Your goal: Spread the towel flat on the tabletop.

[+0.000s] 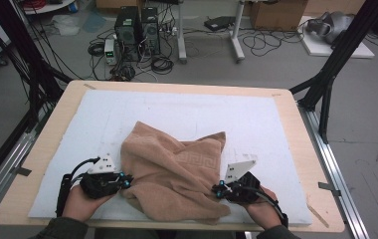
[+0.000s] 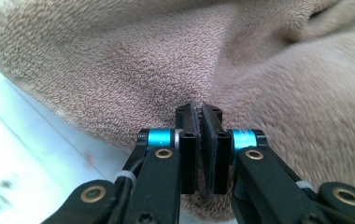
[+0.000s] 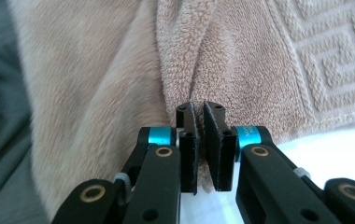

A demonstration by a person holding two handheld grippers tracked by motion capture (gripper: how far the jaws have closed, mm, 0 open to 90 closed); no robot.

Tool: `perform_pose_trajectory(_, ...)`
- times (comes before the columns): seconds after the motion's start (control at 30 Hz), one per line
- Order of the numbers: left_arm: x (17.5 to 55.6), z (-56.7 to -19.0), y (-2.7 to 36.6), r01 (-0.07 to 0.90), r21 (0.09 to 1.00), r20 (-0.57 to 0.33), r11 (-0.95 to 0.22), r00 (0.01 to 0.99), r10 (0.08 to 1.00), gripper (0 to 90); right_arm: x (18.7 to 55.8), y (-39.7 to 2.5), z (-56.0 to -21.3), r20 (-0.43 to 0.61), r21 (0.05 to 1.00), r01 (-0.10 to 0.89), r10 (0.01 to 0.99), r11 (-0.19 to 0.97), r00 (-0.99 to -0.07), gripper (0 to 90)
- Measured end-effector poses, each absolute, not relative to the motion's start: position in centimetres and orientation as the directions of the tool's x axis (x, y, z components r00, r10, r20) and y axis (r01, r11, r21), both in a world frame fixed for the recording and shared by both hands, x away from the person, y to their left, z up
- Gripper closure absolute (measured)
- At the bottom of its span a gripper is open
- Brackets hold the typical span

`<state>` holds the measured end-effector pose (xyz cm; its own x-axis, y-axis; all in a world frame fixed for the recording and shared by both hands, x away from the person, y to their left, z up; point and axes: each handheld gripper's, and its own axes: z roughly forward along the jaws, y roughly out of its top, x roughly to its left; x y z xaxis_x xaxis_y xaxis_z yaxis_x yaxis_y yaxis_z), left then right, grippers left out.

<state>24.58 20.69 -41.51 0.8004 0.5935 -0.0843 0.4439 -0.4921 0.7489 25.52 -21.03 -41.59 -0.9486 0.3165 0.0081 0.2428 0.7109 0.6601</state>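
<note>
A tan towel [image 1: 172,169] with a key-pattern border lies crumpled on the white mat [image 1: 177,107] toward the near edge of the table. My left gripper [image 1: 126,183] is at the towel's left edge. In the left gripper view the left gripper [image 2: 200,109] has its jaws pressed together on a thin fold of the towel [image 2: 119,70]. My right gripper [image 1: 217,191] is at the towel's near right edge. In the right gripper view the right gripper [image 3: 199,108] pinches a ridge of the towel [image 3: 96,70] beside its patterned border.
The mat covers most of a wooden table [image 1: 47,144], with bare mat behind the towel. Aluminium rails [image 1: 333,164] run along both table sides, and black frame legs [image 1: 326,79] stand at the far corners. Computer towers [image 1: 137,30] and cables sit on the floor beyond.
</note>
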Motion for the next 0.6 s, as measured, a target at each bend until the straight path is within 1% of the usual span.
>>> perform_pose_trajectory(0.13, 23.0, -41.8, 20.9, 0.441, 0.741, -0.088, -0.506, 0.811, 0.578, 85.6, 24.0, -21.4, -41.7, 0.048, 0.656, 0.250, 0.291, 0.712, -0.955, 83.8)
perform_pose_trajectory(0.17, 22.9, -41.7, 20.9, 0.437, 0.742, -0.086, -0.508, 0.814, 0.575, 85.4, 23.9, -21.4, -41.6, 0.059, 0.662, 0.249, 0.283, 0.707, -0.957, 81.8)
perform_pose_trajectory(0.2, 22.9, -41.6, 20.9, 0.432, 0.746, -0.085, -0.506, 0.817, 0.571, 84.6, 23.9, -21.4, -41.5, 0.056, 0.674, 0.247, 0.285, 0.696, -0.957, 76.9)
perform_pose_trajectory(0.23, 22.9, -41.3, 21.0, 0.431, 0.750, -0.088, -0.501, 0.816, 0.571, 83.0, 24.0, -21.5, -41.2, 0.063, 0.688, 0.249, 0.285, 0.682, -0.956, 74.3)
perform_pose_trajectory(0.27, 23.1, -41.0, 21.0, 0.429, 0.754, -0.086, -0.497, 0.815, 0.573, 79.8, 24.2, -21.6, -41.0, 0.067, 0.701, 0.251, 0.288, 0.668, -0.955, 70.3)
perform_pose_trajectory(0.33, 23.4, -40.0, 21.2, 0.416, 0.769, -0.082, -0.485, 0.817, 0.571, 73.2, 24.9, -21.7, -40.3, 0.066, 0.725, 0.259, 0.310, 0.638, -0.948, 65.5)
perform_pose_trajectory(0.4, 23.8, -39.0, 21.2, 0.400, 0.786, -0.072, -0.470, 0.816, 0.574, 67.9, 25.9, -21.8, -39.7, 0.042, 0.741, 0.258, 0.341, 0.619, -0.939, 60.8)
perform_pose_trajectory(0.53, 25.3, -37.5, 21.3, 0.355, 0.815, -0.011, -0.457, 0.799, 0.601, 57.9, 28.4, -21.6, -39.6, 0.000, 0.743, 0.267, 0.400, 0.613, -0.917, 58.8)
perform_pose_trajectory(0.6, 26.7, -37.6, 21.2, 0.370, 0.817, -0.020, -0.443, 0.786, 0.618, 56.0, 29.8, -21.2, -40.3, 0.001, 0.730, 0.283, 0.412, 0.622, -0.911, 56.8)
